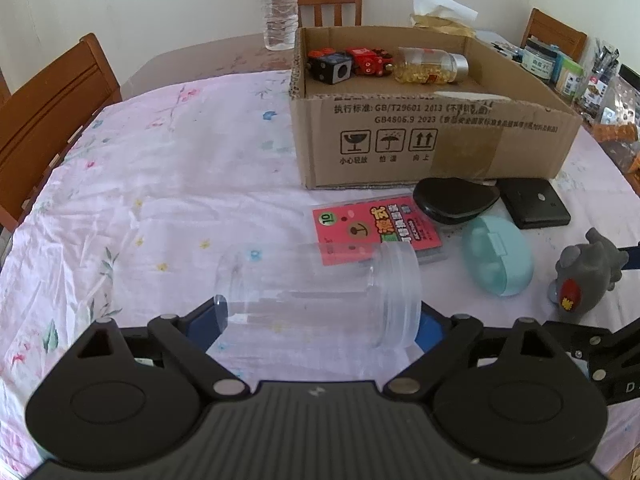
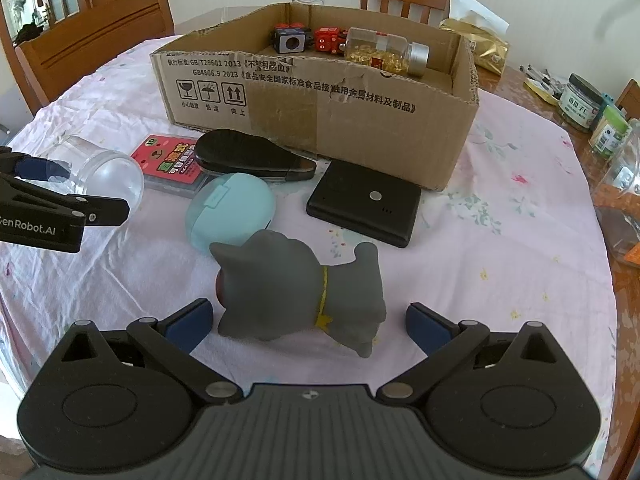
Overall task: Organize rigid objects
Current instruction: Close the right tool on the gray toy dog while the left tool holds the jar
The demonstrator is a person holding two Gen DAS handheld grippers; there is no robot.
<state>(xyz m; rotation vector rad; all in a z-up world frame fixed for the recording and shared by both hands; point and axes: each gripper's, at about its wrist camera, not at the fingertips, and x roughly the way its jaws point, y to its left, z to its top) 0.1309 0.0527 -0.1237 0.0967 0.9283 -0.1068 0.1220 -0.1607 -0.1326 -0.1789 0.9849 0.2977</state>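
Cardboard box holds cubes, pill bottle. Six items outside. Left gripper spread wide around clear jar; right gripper wide around gray toy, neither gripped.

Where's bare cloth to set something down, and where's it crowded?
Free: tablecloth left of the cardboard box, toward the wooden chair; also right of the power bank. Crowded: in front of the box, clear jar through grey toy.
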